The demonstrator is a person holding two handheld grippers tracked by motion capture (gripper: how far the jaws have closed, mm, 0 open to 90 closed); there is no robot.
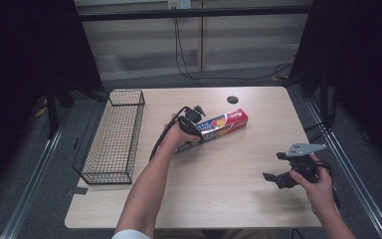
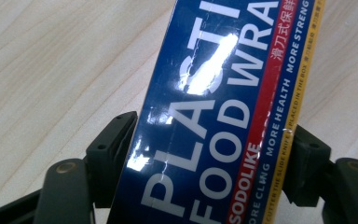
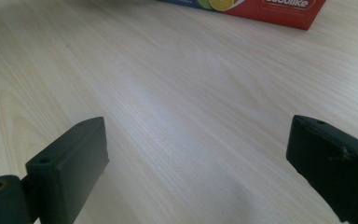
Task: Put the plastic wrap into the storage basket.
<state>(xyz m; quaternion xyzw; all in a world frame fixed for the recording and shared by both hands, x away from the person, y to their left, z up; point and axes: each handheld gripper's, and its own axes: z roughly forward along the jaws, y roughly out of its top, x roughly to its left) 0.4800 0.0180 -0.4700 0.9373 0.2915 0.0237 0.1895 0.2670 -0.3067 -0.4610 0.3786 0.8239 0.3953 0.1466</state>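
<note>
I find the plastic food wrap box (image 1: 214, 127) lying flat on the counter (image 1: 219, 199), near its middle, its long axis running diagonally from the near left up to the far right; the red end points to the far right. My left gripper (image 1: 193, 130) sits over the box's near-left, blue end; in the left gripper view the box (image 2: 214, 116) fills the gap between the two black jaws, both pads against its long edges, so I record the left gripper as pinching the box. My right gripper (image 1: 278, 174) hovers at the counter's near right, well apart from the box; in the right gripper view its jaws stand spread wide over bare wood (image 3: 177, 102), with nothing between them, and the box's red end (image 3: 279, 11) lies at the top edge. A black wire basket (image 1: 114, 137) stands along the counter's left side, apart from the box.
</note>
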